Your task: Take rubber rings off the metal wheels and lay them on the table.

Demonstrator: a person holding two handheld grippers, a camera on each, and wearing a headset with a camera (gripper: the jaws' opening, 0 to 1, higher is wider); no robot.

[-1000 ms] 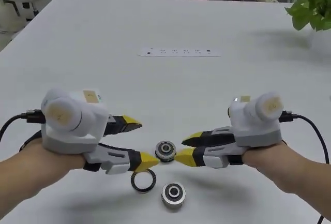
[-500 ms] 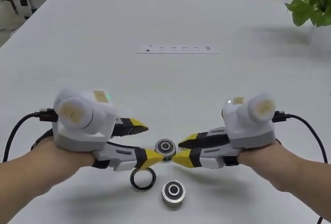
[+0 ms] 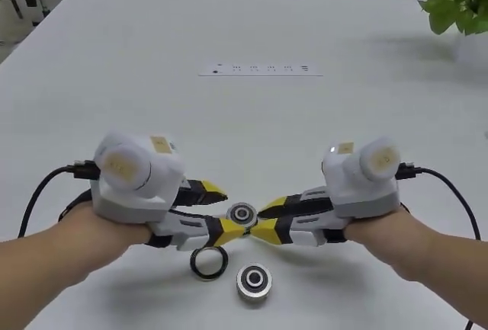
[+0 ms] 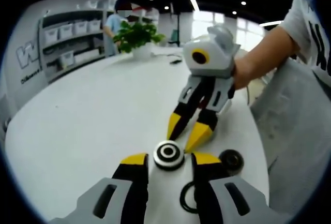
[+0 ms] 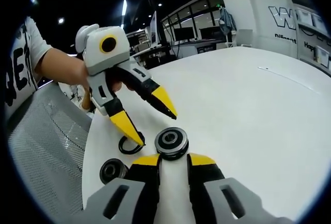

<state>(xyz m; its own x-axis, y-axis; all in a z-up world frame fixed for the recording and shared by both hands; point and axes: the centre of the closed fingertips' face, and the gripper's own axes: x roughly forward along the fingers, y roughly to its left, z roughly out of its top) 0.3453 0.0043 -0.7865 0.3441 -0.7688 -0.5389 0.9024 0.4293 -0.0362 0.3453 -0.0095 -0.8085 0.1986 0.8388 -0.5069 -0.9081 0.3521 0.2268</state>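
- Now the left claw point(image 3: 229, 209), jaws apart, brackets a metal wheel point(image 3: 242, 213) on the table point(image 3: 252, 116).
- Opposite, the right claw point(image 3: 258, 219), jaws slightly apart, points its tips at that wheel.
- Nearer the person, a loose rubber ring point(image 3: 210, 263) lies beside a second wheel point(image 3: 253, 281).

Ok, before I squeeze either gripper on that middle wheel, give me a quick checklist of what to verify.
1. Left gripper open, jaws either side of the middle wheel: ok.
2. Right gripper open, tips pointing at the same wheel from the opposite side: ok.
3. Firm hold on the wheel: not ok, neither gripper is shut on it.
4. Rubber ring present on this wheel: cannot tell.
5. Loose ring lying flat on the table, apart from the middle wheel: ok.
6. Second wheel out of both grippers' way: ok.
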